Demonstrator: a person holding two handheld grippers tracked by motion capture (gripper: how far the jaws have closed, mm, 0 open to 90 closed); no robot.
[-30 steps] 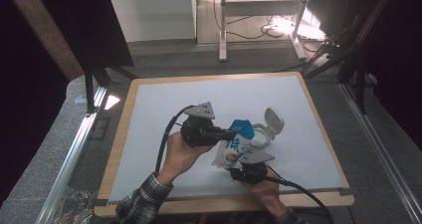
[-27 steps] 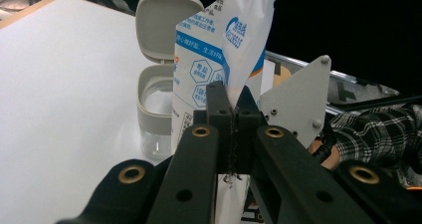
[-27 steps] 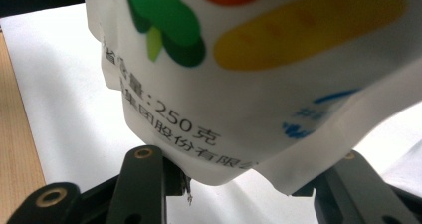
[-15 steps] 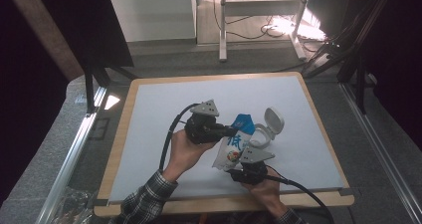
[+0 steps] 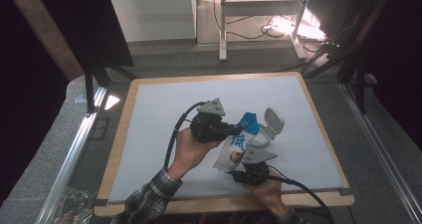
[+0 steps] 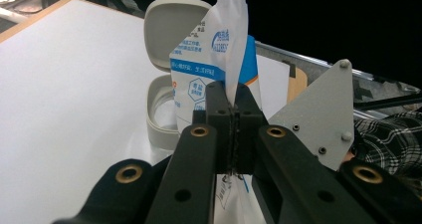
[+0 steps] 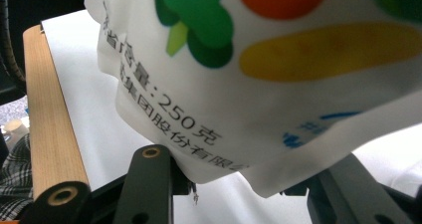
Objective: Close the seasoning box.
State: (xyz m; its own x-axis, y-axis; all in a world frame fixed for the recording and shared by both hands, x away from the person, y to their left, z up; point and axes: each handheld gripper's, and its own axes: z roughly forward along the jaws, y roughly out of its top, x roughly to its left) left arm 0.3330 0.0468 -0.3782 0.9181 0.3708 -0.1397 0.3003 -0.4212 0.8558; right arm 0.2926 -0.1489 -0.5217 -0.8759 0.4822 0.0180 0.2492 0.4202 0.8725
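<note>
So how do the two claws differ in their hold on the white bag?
The left claw is shut tight on the bag's thin upper edge, jaws nearly touching; the right claw stands wider around the bulging lower end, and its jaws have just been closing. The left comes in from the bag's side, the right from below. Both carry a grey plate.

One white table with a wooden rim. One printed plastic pouch, white with a blue top band and fruit pictures, held above the table. One white round container with one hinged lid, standing open just behind the pouch. Two hand-held grippers: the left gripper and the right gripper, each with two black jaws, one trailing black cable and one grey three-cornered plate. Two hands, one per gripper: left hand, right hand. One plaid sleeve on the left forearm.
</note>
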